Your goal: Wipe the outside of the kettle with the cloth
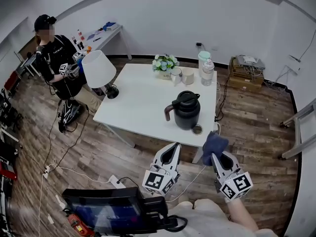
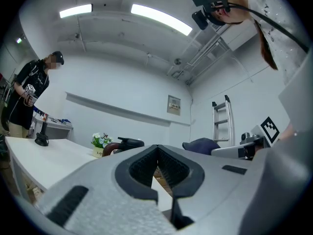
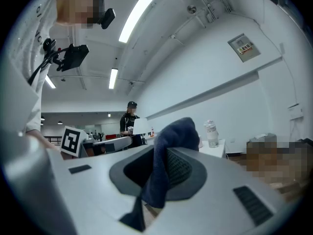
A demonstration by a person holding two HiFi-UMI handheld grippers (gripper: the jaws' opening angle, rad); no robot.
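A black kettle [image 1: 186, 110] with a brown handle stands near the front right edge of the white table [image 1: 143, 105]; its lid and handle [image 2: 120, 144] peek over the left gripper's body. My right gripper [image 1: 216, 155] is shut on a dark blue cloth [image 1: 214, 145], which hangs bunched between its jaws [image 3: 168, 168] below and to the right of the kettle, apart from it. My left gripper [image 1: 175, 148] is shut with nothing in it [image 2: 157, 169], held below the table's front edge, left of the right gripper.
On the table's far side stand a flower pot [image 1: 165, 64], a mug [image 1: 176, 75], a round container [image 1: 187, 75] and two bottles [image 1: 207, 69]. A lamp [image 1: 98, 70] sits at its left edge. A small round cap [image 1: 197, 129] lies by the kettle. A person [image 1: 57, 58] stands far left.
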